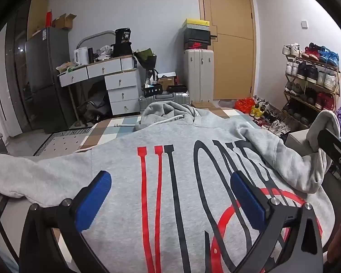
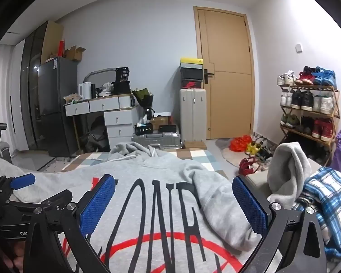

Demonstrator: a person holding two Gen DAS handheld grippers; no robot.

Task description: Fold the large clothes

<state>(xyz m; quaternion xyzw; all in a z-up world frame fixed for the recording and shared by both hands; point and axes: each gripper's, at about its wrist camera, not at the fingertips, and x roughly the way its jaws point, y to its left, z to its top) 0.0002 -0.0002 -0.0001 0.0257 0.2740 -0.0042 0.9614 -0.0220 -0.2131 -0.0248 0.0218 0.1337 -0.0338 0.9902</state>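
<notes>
left wrist: low over hoodie [image 1: 170, 159] | right wrist: same, toward door [image 2: 227, 79]

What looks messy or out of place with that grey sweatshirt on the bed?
The grey hoodie is not laid flat: its sleeve lies crumpled across the printed front, and the hood is bunched at the far end. A plaid garment is heaped beside it.

Grey hoodie [image 1: 116, 166] — hem and lower print cut off by the bottom edge in both views. Plaid garment [image 2: 329, 204] — runs past the right edge. Shoebox [image 1: 196, 44] logo, black bag [image 2: 122, 74] lettering — too small to read.
</notes>
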